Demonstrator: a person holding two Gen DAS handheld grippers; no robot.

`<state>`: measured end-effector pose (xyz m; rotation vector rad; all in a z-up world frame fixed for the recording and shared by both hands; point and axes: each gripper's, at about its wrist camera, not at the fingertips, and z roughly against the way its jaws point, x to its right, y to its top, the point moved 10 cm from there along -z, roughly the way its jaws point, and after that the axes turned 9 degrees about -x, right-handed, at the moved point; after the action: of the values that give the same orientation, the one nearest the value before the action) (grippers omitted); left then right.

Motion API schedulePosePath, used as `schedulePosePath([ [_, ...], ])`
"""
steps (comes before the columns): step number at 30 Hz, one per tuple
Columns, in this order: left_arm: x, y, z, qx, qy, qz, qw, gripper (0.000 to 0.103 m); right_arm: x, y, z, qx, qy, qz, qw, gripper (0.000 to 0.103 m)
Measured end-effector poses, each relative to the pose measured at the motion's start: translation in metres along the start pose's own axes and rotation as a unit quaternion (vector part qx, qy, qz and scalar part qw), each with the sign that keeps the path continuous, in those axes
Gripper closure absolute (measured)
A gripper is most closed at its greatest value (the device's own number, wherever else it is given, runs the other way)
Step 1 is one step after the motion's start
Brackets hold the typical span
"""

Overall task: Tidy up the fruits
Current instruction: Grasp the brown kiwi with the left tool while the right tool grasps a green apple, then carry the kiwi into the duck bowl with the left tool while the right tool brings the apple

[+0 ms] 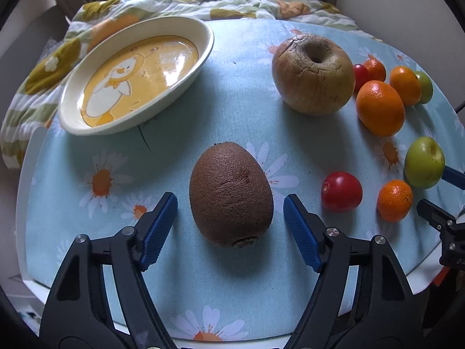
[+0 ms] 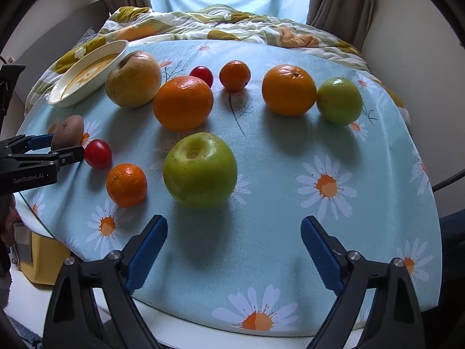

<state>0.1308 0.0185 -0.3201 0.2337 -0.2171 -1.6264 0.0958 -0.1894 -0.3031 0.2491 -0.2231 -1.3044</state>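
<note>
Nothing sorted yet: cream oval dish with yellow duck print [image 1: 139, 78] sits empty, far left on the tabletop. Left tool [image 1: 230, 218] released, jaws straddling the fuzzy brown kiwi [image 1: 231, 193], not touching. Right tool [image 2: 234, 257] released, near the big green apple [image 2: 200, 170]. All fruits remain loose on the daisy-print cloth [image 2: 290, 189].

Glossy dish, matt cloth
Glazed ceramic dish [image 1: 200, 58] shines; kiwi [image 1: 231, 193] looks rough, fuzzy; tablecloth [image 1: 232, 93] matt woven.

Black hand-held gripper [image 1: 230, 218] with ribbed blue pads [image 1: 159, 229], silver screws.
</note>
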Motion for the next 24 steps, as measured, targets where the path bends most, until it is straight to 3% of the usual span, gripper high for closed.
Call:
schedulePosePath([
  [5, 0.002, 0.003, 0.002, 0.003, -0.009, 0.011, 0.9999, 0.047, -0.005, 0.004, -0.006, -0.005, 0.012, 0.012, 1.000, 0.028],
  [8, 0.002, 0.003, 0.003, 0.003, -0.008, 0.010, 0.9999, 0.048, -0.008, 0.007, -0.007, -0.004, 0.010, 0.019, 1.000, 0.029],
  [12, 0.002, 0.004, 0.004, 0.005, -0.004, 0.008, 0.9999, 0.050, -0.010, 0.012, -0.009, -0.005, 0.011, 0.025, 1.000, 0.038],
  [20, -0.001, -0.003, 0.008, 0.007, 0.005, 0.007, 0.9999, 0.051, -0.013, 0.021, -0.011, -0.005, 0.018, 0.036, 0.999, 0.043],
  [22, -0.002, -0.005, 0.009, 0.008, 0.007, 0.009, 0.9999, 0.051, -0.015, 0.025, -0.010, -0.003, 0.023, 0.039, 0.999, 0.046],
  [24, -0.002, -0.007, 0.011, 0.009, 0.006, 0.012, 0.9999, 0.052, -0.019, 0.028, -0.010, -0.002, 0.032, 0.045, 0.998, 0.056],
])
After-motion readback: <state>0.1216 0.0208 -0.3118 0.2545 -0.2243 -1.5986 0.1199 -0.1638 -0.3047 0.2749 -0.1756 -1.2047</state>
